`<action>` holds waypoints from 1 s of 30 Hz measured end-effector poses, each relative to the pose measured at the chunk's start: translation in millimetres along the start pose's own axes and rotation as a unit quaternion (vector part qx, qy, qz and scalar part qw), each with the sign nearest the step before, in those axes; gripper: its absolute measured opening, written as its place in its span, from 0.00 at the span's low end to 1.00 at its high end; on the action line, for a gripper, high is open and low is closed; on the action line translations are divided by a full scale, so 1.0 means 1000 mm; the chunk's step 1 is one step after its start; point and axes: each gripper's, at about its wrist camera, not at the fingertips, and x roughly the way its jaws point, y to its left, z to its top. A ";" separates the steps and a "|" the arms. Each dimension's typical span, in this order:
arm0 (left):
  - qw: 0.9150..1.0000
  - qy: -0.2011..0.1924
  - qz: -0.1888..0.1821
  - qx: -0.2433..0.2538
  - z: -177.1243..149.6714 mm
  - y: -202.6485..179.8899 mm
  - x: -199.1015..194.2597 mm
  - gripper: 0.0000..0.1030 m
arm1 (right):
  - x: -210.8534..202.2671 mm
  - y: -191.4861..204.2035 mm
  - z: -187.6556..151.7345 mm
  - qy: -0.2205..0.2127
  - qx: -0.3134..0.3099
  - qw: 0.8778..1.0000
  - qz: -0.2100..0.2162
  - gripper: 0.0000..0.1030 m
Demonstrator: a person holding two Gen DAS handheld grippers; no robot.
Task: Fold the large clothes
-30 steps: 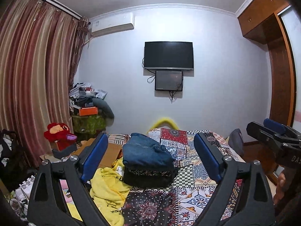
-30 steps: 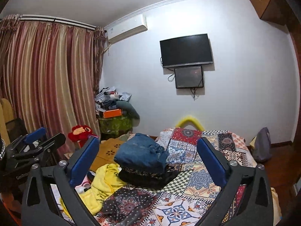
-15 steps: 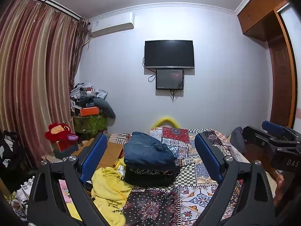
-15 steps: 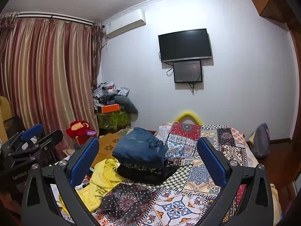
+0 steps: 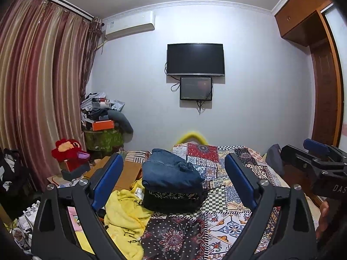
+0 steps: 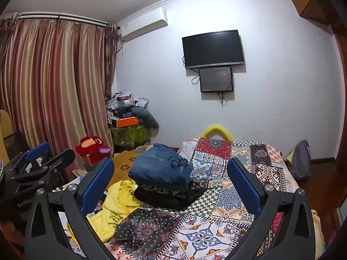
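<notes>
A folded blue denim garment (image 5: 171, 173) (image 6: 160, 166) lies on top of a folded black patterned garment (image 5: 173, 201) (image 6: 167, 197) on the patchwork bed cover (image 5: 229, 227) (image 6: 216, 234). A crumpled yellow garment (image 5: 123, 218) (image 6: 112, 210) lies at the bed's left edge. My left gripper (image 5: 173, 184) is open and held in the air short of the stack, nothing between its blue pads. My right gripper (image 6: 171, 188) is open too, also empty. Each gripper shows at the edge of the other's view: the right gripper (image 5: 314, 164), the left gripper (image 6: 32, 166).
A wall TV (image 5: 195, 59) with a smaller screen under it faces the bed. Striped curtains (image 5: 39, 91) hang at the left. A cluttered side table (image 5: 102, 130), a red plush toy (image 5: 69, 151) and boxes crowd the floor at left. A wardrobe (image 5: 321, 65) stands at right.
Both cameras have tilted down and drawn back slightly, so the stack and bed sit a little higher in view. Both grippers stay open and empty; the clothes have not moved.
</notes>
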 end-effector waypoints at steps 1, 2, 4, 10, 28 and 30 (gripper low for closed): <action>1.000 0.000 0.000 -0.001 0.000 0.001 0.000 0.92 | 0.000 0.000 0.000 0.000 0.000 1.000 0.000 1.00; 1.000 0.001 0.000 -0.002 -0.001 0.001 0.001 0.92 | 0.000 0.000 0.000 0.000 -0.001 1.000 -0.001 1.00; 1.000 0.002 -0.001 -0.003 -0.001 0.001 0.002 0.92 | 0.000 0.000 0.001 0.001 -0.001 1.000 -0.001 1.00; 1.000 0.003 -0.001 -0.004 -0.001 0.002 0.003 0.92 | 0.000 0.000 0.002 0.003 0.000 1.000 0.000 1.00; 1.000 0.006 -0.004 -0.005 -0.003 0.000 0.006 0.92 | 0.001 -0.002 0.001 0.003 0.002 1.000 0.000 1.00; 1.000 0.006 -0.004 -0.005 -0.003 0.000 0.007 0.92 | 0.001 -0.002 0.001 0.002 0.003 1.000 -0.001 1.00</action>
